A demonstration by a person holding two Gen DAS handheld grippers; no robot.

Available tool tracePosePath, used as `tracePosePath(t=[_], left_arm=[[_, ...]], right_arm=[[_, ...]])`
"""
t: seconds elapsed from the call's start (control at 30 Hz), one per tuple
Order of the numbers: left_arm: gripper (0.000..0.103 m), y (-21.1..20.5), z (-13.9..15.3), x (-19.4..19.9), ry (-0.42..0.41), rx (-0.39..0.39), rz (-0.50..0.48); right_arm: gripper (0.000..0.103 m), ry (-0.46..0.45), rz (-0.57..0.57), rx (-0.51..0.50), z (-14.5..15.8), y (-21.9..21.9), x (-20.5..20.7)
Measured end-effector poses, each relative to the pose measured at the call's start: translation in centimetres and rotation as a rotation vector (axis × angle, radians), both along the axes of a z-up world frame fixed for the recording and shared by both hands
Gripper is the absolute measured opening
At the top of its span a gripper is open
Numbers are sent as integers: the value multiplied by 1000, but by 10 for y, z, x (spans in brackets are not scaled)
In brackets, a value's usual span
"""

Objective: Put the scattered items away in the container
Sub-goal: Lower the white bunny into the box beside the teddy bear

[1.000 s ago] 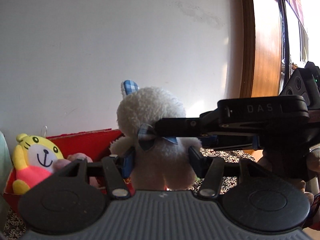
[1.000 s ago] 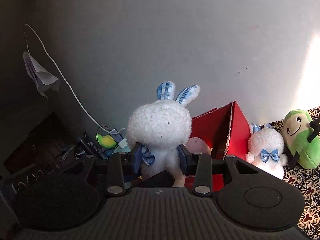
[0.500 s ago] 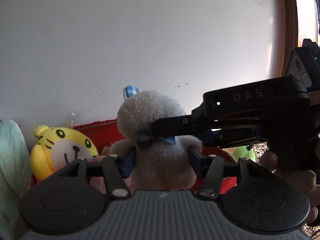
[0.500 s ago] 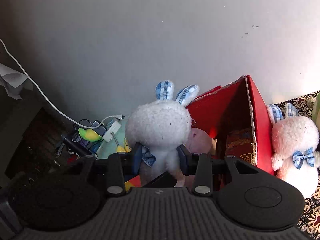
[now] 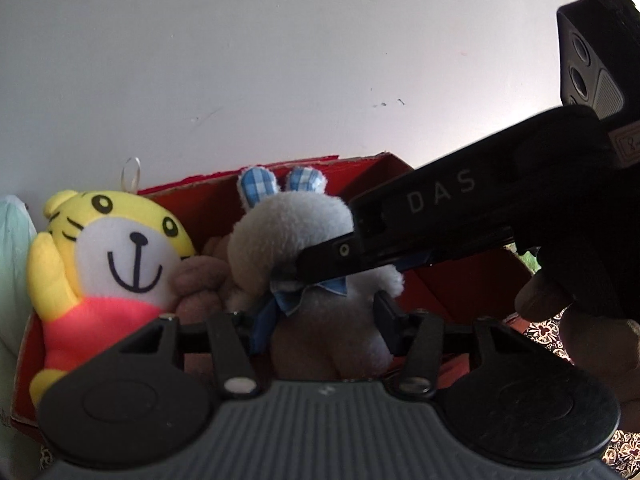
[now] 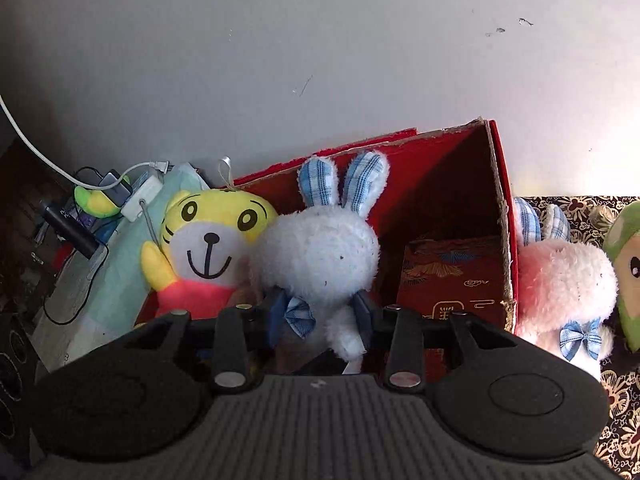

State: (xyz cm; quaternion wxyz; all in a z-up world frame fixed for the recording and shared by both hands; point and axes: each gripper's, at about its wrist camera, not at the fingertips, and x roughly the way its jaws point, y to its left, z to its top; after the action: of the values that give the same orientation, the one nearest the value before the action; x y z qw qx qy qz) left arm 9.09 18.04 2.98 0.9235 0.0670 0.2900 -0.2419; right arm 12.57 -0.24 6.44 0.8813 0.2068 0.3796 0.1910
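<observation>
White plush rabbit [image 6: 320, 256] hangs over the red box [image 6: 440, 184], clamped in both the right gripper [image 6: 320, 316] and left gripper [image 5: 320, 316], whose jaws just tightened. Uneven release could snag it or topple the tiger [image 6: 208, 252].

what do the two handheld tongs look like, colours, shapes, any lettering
Both are matt black. The left tongs and right tongs each have a ribbed grey-black front body flanked by two round black discs, two slim link arms with silver rivets, and dark blue pads on the fingers. In the left wrist view the right tongs show pale "DAS" lettering on the side, with a black camera block above.
</observation>
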Motion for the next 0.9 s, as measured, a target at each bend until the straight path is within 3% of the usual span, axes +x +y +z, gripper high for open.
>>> tracePosePath(t=[0.17, 0.27, 0.33, 0.43, 0.5, 0.63, 0.77, 0.9], left_arm=[[58, -3, 6, -7, 15, 0, 19], [56, -5, 13, -10, -19, 5, 13], [56, -6, 18, -14, -47, 8, 2], [57, -11, 18, -16, -50, 15, -20], [58, -15, 13, -15, -48, 35, -20], [60, -11, 10, -8, -22, 3, -4], [58, -9, 10, -10, -37, 35, 30], [58, -4, 10, -8, 5, -9, 63]], right_arm=[[49, -74, -57, 12, 16, -13, -9], [40, -103, -70, -70, 21, -10, -8], [25, -78, -72, -138, 18, -5, -2], [16, -32, -92, -192, 9, 2, 8], [18, 2, -84, -162, 7, 1, 12], [22, 76, -55, -77, 1, 1, 21], [22, 124, -46, 19, -9, -1, 29], [22, 75, -32, -41, -9, 7, 22]])
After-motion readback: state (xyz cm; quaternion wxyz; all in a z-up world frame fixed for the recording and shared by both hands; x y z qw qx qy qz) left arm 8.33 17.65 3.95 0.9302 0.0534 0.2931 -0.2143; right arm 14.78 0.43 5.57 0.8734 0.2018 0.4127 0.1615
